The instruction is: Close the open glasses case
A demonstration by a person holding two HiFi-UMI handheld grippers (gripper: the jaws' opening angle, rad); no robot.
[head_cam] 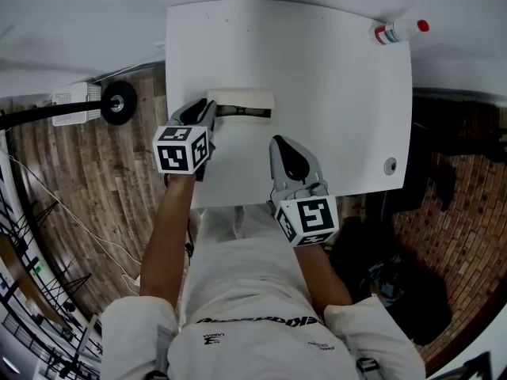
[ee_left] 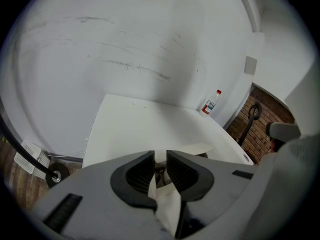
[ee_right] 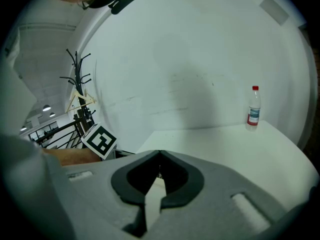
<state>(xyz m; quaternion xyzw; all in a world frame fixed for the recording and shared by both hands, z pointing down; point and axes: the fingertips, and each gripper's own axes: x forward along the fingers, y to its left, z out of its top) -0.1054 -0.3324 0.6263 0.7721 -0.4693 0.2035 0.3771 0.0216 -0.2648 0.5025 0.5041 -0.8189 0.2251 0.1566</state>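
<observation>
Your left gripper (head_cam: 207, 114) pinches the left end of the glasses case (head_cam: 247, 99), which lies left-to-right. Your right gripper (head_cam: 283, 145), closed and empty, waits nearer you.

Small bottle (head_cam: 398, 30) on white table (head_cam: 333, 93)

Left end of the glasses case (head_cam: 249, 99) hidden behind left tongs (head_cam: 209, 111)

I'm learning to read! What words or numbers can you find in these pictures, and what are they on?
Bottle label: too small to read.
Shirt print: too blurred to read.
Marker cubes: square patterns only, no words.
Nothing can be quoted.
</observation>
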